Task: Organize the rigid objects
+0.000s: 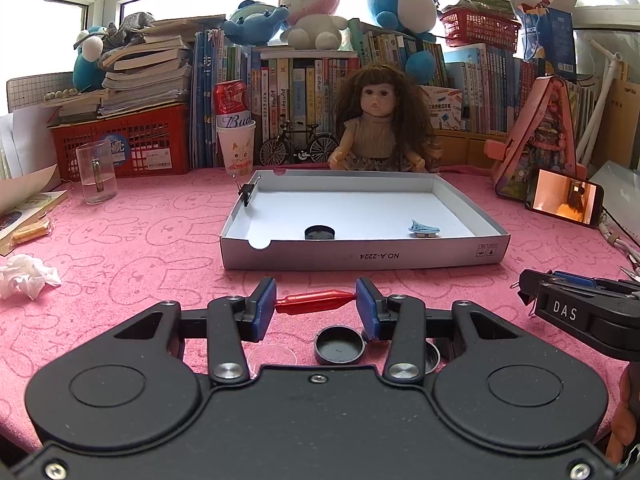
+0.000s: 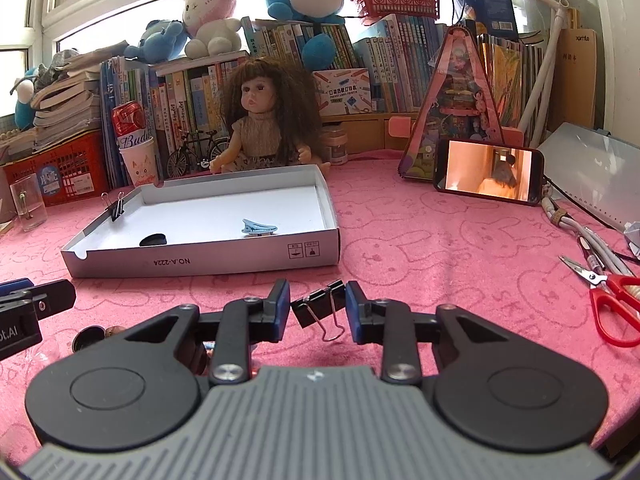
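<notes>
Two claws are loaded. Left wrist view: the left claw (image 1: 316, 305) pinches a red plastic piece (image 1: 314, 301) endwise between its pads, the white box (image 1: 460, 254) straight ahead; lift it level to clear the near wall. Right wrist view: the right claw (image 2: 317, 309) grips a black binder clip (image 2: 318, 309), the box ahead-left; carry it across before releasing.

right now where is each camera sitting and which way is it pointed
Left wrist: on the left gripper, low over the pink cloth, facing the white box and bookshelf; its jaws span a red piece; the right gripper shows at right.
Right wrist: on the right gripper, facing the same way from further right; its jaws flank a black binder clip; the left gripper shows at left.
Shared: box, blue clip, doll, phone.
</notes>
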`<state>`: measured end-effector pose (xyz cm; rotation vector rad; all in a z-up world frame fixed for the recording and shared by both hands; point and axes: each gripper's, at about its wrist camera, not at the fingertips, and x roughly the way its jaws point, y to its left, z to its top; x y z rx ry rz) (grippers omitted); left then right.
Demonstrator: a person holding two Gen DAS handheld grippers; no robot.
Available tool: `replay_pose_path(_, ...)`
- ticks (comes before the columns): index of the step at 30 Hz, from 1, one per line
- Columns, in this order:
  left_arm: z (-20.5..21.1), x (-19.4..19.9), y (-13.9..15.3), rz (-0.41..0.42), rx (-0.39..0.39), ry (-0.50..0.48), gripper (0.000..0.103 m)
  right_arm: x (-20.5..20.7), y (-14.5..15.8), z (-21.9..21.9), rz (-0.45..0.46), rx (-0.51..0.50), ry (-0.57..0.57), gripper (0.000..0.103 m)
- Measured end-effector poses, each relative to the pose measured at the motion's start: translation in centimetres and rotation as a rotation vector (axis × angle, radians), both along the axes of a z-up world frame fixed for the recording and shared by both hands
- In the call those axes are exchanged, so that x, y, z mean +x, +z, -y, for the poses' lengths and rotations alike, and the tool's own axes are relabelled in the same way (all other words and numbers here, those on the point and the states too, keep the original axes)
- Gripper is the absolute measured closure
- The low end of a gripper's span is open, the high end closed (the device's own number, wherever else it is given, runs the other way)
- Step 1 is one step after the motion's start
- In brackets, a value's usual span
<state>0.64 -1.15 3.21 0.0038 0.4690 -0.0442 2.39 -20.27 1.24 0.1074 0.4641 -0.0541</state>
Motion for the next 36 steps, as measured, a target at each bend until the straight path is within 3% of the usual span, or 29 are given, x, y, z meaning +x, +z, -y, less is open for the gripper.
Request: replay_pose_path(36, -0.51, 0.43, -0.32, -0.017, -0.009, 0.012, 0.062, -0.01, 0.07, 0.31, -0.001, 0.011, -0.007, 0.069)
